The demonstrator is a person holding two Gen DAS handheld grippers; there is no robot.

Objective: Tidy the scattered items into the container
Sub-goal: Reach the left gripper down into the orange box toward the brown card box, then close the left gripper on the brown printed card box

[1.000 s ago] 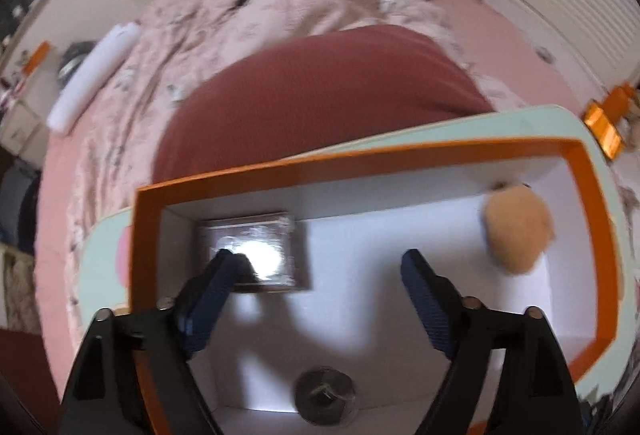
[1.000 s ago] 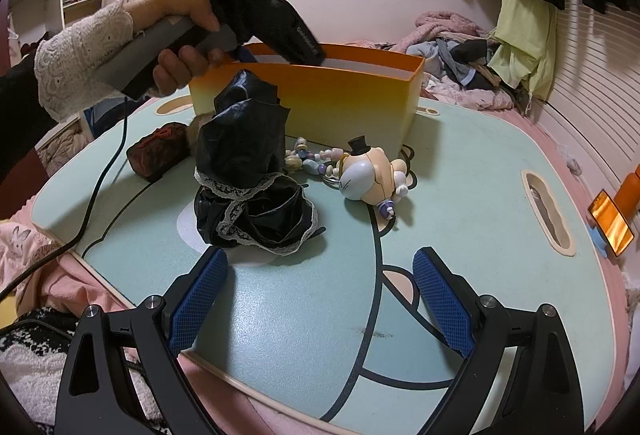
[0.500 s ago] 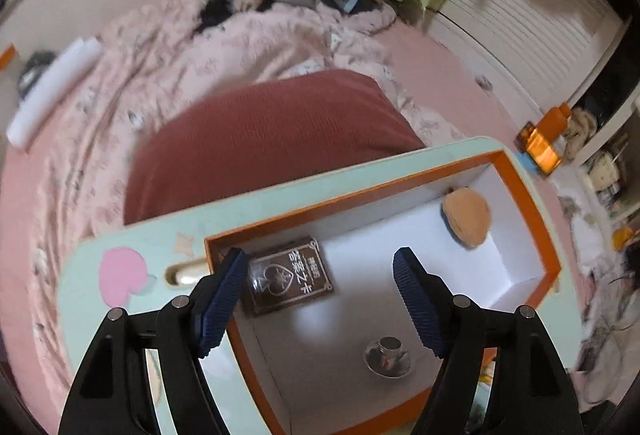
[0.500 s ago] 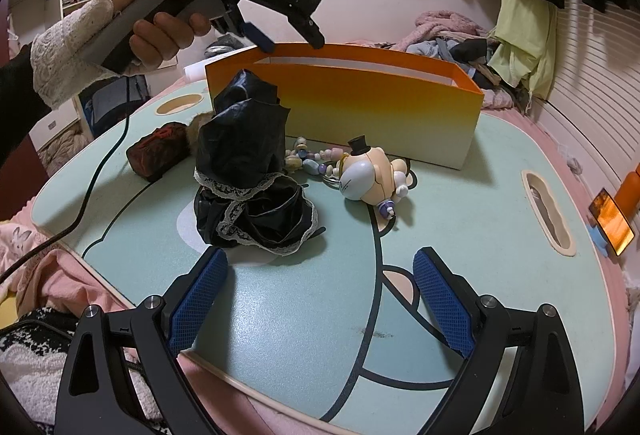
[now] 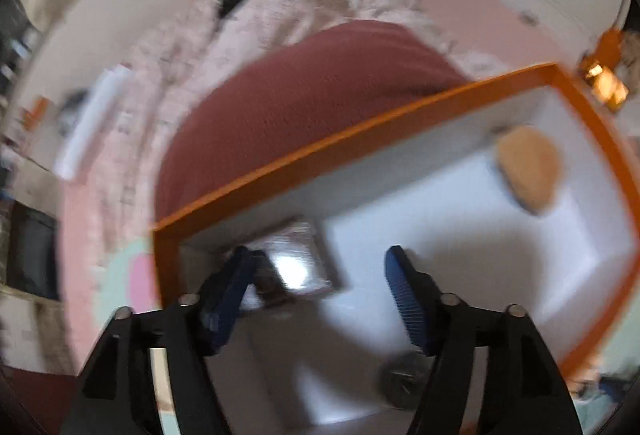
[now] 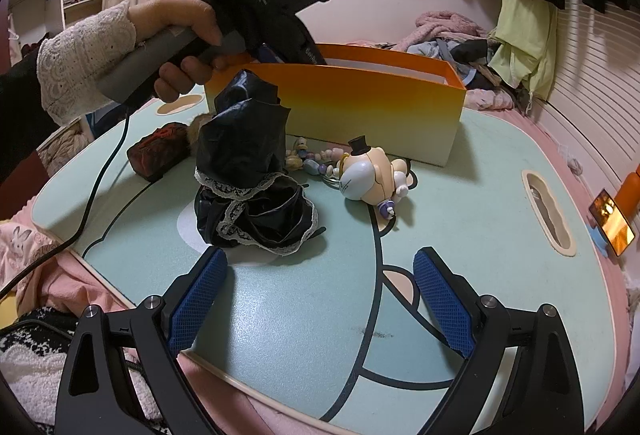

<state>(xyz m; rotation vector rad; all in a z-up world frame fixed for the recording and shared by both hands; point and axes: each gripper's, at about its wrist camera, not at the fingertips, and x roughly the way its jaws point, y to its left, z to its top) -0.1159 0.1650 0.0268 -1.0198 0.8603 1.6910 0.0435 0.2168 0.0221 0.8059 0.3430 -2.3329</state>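
The orange box (image 6: 360,107) stands at the back of the mint table (image 6: 480,235). In front of it lie a black lace-trimmed cloth (image 6: 244,171), an egg-shaped toy with a top hat (image 6: 366,175), a bead chain (image 6: 316,161) and a dark red lump (image 6: 160,151). A hand (image 6: 180,31) dips my left gripper (image 5: 320,255) into the box's left end. Its jaws are closing with no pad pressing on anything. A shiny card pack (image 5: 298,263) lies on the floor just behind them. My right gripper (image 6: 320,259) hovers open over the table's near part.
Inside the box (image 5: 360,139) also lie a tan puff (image 5: 528,167) and a small round metal piece (image 5: 404,379). A maroon cushion (image 5: 312,87) and pink bedding lie behind the box. The left tool's cable (image 6: 100,179) trails over the table's left edge.
My left gripper lifted above the box half a second ago and has dropped back into its left end, jaws narrower. The right gripper has stayed put.
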